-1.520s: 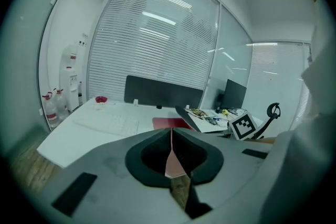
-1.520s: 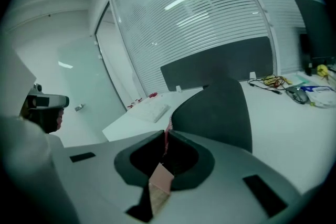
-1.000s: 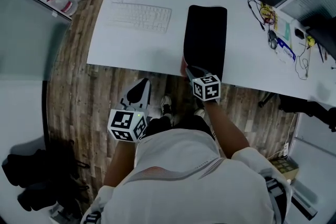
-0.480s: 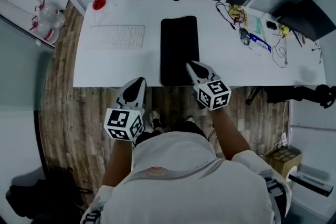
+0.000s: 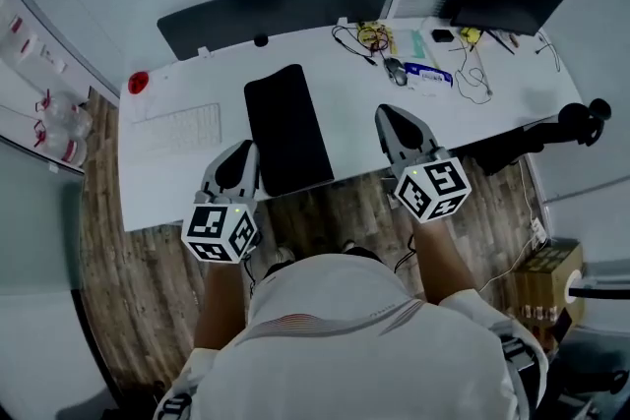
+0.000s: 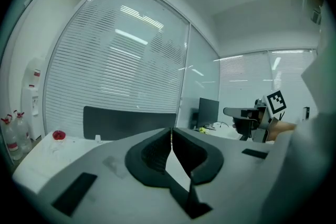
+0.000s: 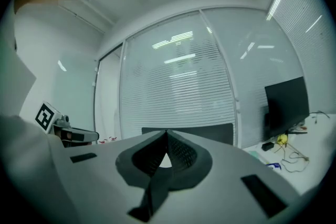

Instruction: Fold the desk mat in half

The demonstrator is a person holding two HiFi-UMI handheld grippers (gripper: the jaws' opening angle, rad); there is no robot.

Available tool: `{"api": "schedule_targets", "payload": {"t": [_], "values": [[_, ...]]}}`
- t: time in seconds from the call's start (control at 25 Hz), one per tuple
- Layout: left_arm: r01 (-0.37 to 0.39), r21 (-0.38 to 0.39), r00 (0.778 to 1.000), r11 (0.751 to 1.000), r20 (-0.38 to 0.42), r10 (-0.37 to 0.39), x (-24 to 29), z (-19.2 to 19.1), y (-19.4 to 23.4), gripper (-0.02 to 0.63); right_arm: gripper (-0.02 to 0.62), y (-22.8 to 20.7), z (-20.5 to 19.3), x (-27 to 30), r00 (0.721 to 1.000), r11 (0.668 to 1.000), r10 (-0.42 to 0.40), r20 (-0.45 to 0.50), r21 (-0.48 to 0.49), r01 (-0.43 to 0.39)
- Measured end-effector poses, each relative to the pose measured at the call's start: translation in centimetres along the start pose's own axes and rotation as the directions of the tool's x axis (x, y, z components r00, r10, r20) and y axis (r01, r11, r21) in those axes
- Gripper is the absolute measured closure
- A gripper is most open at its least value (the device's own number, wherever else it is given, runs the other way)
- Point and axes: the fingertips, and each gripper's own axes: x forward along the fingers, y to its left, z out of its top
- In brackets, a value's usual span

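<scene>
So the right gripper [image 5: 389, 113] is coming off the near corner of the desk mat [image 5: 287, 128] and is now hanging out to its right, fingers [image 7: 181, 157] clenched on nothing. The left gripper [image 5: 241, 148] is hovering just left of the mat's near end, also clenched and empty. Nothing's gripping the mat, so I'm guessing no fold is happening right now. It's lying flat and black on the white bench [image 5: 472, 118], near end at the bench's lip. I can't tell if it's doubled over.
</scene>
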Motion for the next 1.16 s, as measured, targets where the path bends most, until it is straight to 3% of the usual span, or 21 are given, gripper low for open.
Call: {"api": "schedule_targets", "payload": {"t": [0.32,1.16], "values": [[0.086,0.032,0.996,0.996,0.003,-0.086,2.6,1.2,-3.6,0.586,0.543,-3.3,1.4,-3.4,0.995,0.995,-0.097,0.034,-0.019,0.098],[0.062,0.016,0.998,0.998,-0.012,-0.061,2.2,0.4,-3.8,0.586,0.543,-2.5,0.5,-2.5,0.999,0.998,-0.049,0.01,-0.025,0.049]]}}
